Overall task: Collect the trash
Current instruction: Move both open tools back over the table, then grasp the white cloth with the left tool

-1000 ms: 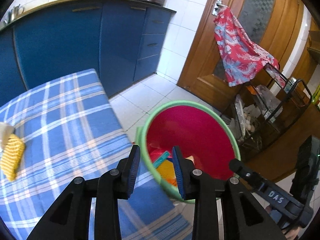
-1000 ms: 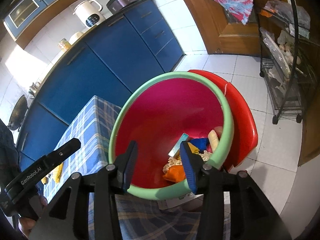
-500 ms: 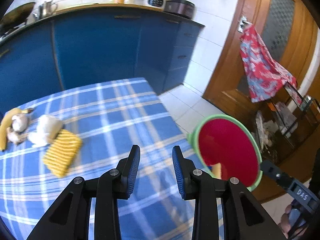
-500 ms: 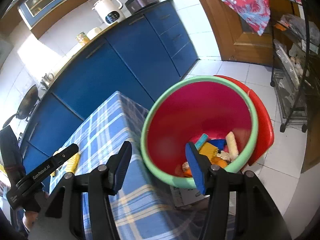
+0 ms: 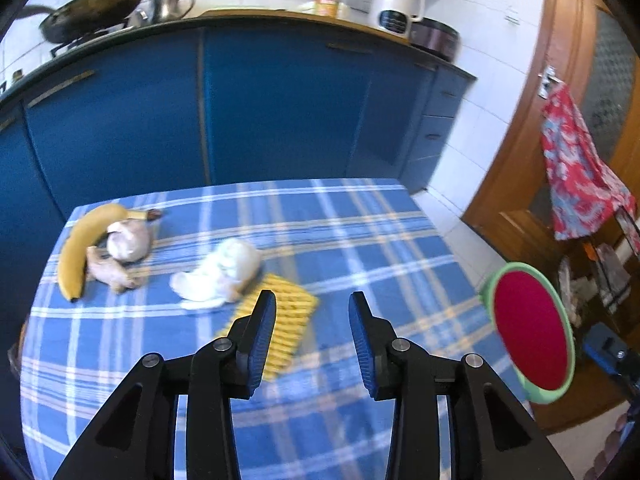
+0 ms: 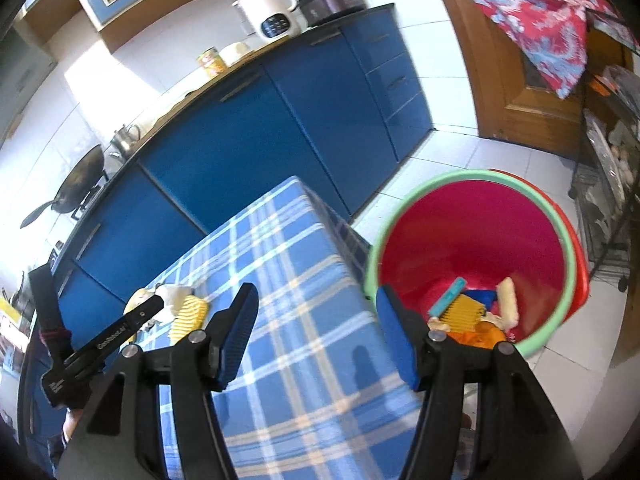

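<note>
A: Left cam: the left gripper (image 5: 312, 334) has its jaws empty, just been spreading. The yellow wrapper (image 5: 280, 320) lies flat on the table (image 5: 380, 248), long axis running away to the right, by a tissue (image 5: 218, 276) and a banana (image 5: 80, 248).

B: Right cam: the right gripper (image 6: 316, 336) has jaws spread wider, nothing between. The bucket (image 6: 476, 264) sits on the floor past the table edge.

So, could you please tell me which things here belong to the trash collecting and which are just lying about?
Job:
- yellow ridged wrapper
- crumpled white tissue
- banana
- garlic bulb
- red bin with green rim

Lying about:
- wok
- white kettle
- tin can
- red floral cloth
</note>
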Available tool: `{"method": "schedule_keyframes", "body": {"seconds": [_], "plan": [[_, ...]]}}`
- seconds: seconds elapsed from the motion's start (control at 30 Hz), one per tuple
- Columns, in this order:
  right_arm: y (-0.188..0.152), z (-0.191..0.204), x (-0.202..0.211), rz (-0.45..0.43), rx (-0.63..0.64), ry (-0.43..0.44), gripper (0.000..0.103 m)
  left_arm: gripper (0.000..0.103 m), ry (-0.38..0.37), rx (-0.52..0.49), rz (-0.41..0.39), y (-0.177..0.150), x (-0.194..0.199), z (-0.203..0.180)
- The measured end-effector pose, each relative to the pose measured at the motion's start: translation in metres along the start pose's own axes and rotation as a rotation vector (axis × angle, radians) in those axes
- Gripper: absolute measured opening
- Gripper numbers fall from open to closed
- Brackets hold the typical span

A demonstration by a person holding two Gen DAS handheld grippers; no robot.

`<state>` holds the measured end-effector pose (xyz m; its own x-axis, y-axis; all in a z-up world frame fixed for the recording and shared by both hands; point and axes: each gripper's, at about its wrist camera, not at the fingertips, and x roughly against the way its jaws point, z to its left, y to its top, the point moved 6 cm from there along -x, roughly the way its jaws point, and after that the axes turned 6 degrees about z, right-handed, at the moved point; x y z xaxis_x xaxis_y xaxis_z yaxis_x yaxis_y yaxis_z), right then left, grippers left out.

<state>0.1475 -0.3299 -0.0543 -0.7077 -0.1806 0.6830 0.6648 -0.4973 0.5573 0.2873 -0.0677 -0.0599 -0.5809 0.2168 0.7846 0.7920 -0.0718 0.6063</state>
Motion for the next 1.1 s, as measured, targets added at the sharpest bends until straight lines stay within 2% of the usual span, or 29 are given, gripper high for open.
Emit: {"method": "schedule_keyframes", "body": {"seconds": [0.1,0.27,0.33,0.57,0.87,0.93,1.0,1.1], "plan": [[0.002,0.017,-0.009,0.009,0.021,0.007,0.064,0.049,0.034,0.017,-0.002,0.005,-0.009,0.019],[0.002,0.042,-0.034,0.04,0.05,0.016,0.064,0.054,0.075,0.029,0.031,0.011,-0.034,0.042],[0.001,0.046,-0.042,0.052,0.056,0.016,0.064,0.06,0.08,0.024,0.041,0.013,-0.045,0.048],[0.0,0.052,-0.064,0.09,0.067,0.002,0.064,0.061,0.075,0.021,0.096,0.016,-0.078,0.056],[-0.004,0.056,-0.085,0.126,0.057,0.007,0.064,0.061,0.042,0.021,0.079,0.016,-0.089,0.056],[-0.004,0.057,-0.086,0.128,0.057,0.009,0.064,0.053,0.048,0.025,0.076,0.016,-0.09,0.058],[-0.006,0.058,-0.086,0.129,0.06,0.013,0.064,0.036,0.061,0.04,0.08,0.017,-0.093,0.063],[-0.007,0.06,-0.086,0.13,0.064,0.014,0.064,0.027,0.038,0.073,0.084,0.018,-0.093,0.069]]}}
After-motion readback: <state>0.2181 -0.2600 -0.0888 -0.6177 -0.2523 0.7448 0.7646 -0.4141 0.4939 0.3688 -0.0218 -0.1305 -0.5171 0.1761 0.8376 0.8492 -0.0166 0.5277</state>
